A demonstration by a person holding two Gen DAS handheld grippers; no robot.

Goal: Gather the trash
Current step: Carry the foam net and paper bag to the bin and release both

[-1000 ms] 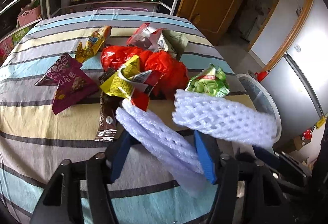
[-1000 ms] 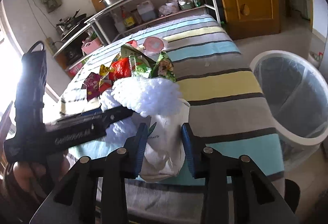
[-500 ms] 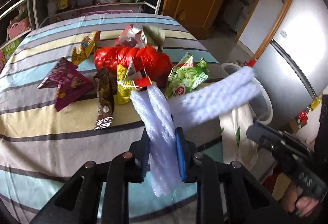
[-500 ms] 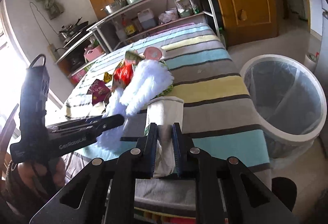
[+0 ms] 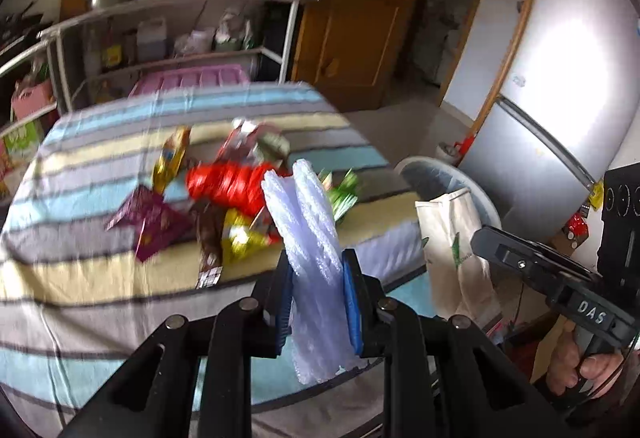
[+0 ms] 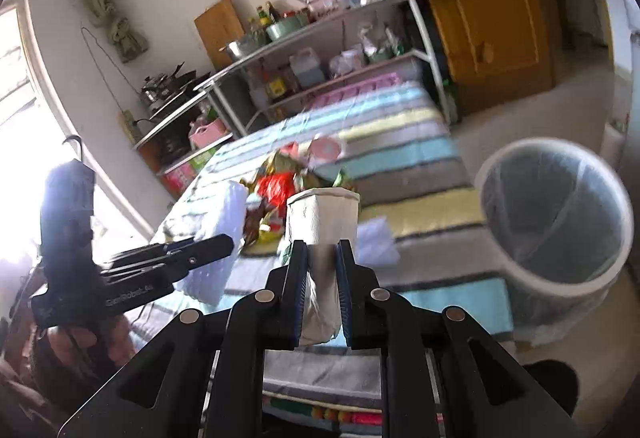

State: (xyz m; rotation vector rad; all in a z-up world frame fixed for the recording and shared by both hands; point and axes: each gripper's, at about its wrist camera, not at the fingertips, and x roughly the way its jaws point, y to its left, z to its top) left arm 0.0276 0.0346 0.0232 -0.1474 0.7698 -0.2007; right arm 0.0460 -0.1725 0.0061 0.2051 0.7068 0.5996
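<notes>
My left gripper [image 5: 317,270] is shut on a white foam net sleeve [image 5: 308,222], held above the striped table [image 5: 80,278]; the sleeve also shows in the right wrist view [image 6: 224,238]. My right gripper [image 6: 322,258] is shut on a white paper bag [image 6: 324,222], which also shows in the left wrist view [image 5: 456,238]. A pile of snack wrappers lies on the table: a red plastic bag [image 5: 228,181], a purple packet [image 5: 148,217], a gold wrapper [image 5: 172,153] and a green packet [image 5: 344,193]. A white lined trash bin [image 6: 556,213] stands on the floor to the right.
A metal shelf rack [image 5: 160,37] with pots and bottles stands behind the table. A wooden door [image 5: 360,17] is at the back. A silver fridge [image 5: 560,97] stands to the right. A second foam piece [image 6: 376,242] lies near the table edge.
Both grippers have lifted and drawn back from the table. The foam sleeve now stands upright in the left gripper. The paper bag has risen with the right gripper, and the bin looms closer.
</notes>
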